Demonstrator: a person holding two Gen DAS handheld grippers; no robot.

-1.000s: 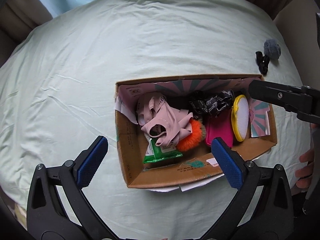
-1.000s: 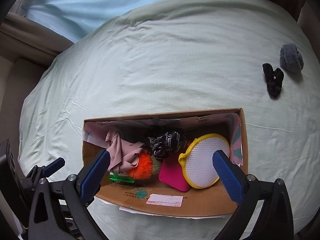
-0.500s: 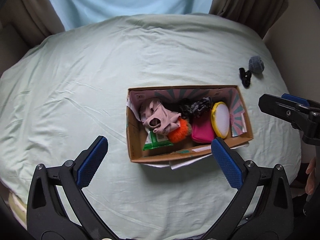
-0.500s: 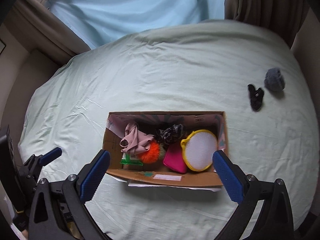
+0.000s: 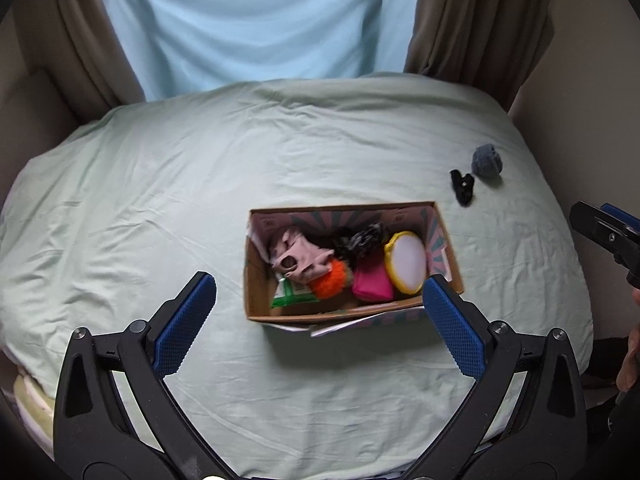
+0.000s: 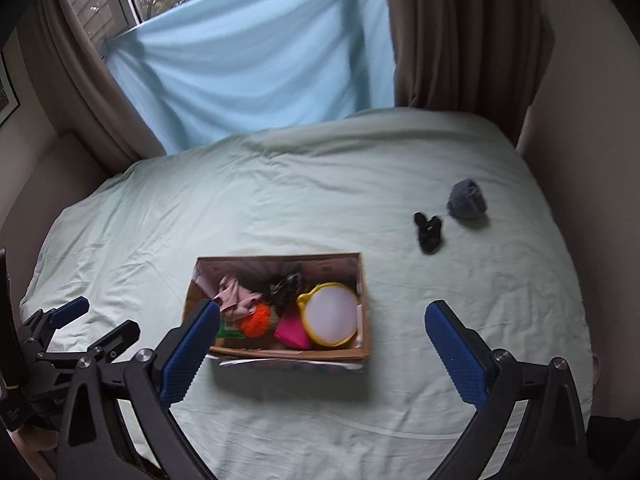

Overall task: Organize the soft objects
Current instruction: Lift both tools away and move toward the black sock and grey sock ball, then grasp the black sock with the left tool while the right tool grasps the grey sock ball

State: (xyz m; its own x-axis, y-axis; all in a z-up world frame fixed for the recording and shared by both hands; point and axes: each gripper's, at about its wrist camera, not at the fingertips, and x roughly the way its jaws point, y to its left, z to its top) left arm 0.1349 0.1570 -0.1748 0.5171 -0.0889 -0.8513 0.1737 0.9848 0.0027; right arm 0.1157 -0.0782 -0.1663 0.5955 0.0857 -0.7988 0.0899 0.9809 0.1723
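Observation:
An open cardboard box (image 5: 256, 280) (image 6: 360, 280) sits on the pale green bed. It holds a pink cloth (image 5: 300, 258), an orange pom-pom (image 5: 330, 280), a green packet (image 5: 290, 296), a magenta pouch (image 5: 372, 282), a dark patterned scrunchie (image 5: 358, 240) and a yellow-rimmed round pad (image 5: 406, 262). A black scrunchie (image 5: 462, 190) (image 6: 428, 232) and a grey-blue soft ball (image 5: 486, 162) (image 6: 466, 200) lie on the sheet to the box's far right. My left gripper (image 5: 318, 322) is open and empty, high above the box's near side. My right gripper (image 6: 322, 344) is open and empty, also held high.
The bed (image 5: 160, 184) is wide and wrinkled, with brown curtains (image 6: 460, 32) and a light blue sheet (image 6: 248, 72) over the window behind it. A wall runs along the bed's right edge. The other gripper shows at each view's side.
Both grippers have pulled up and back from the box, so it looks smaller and the window has come into view. Both stay open. Nothing on the bed has moved.

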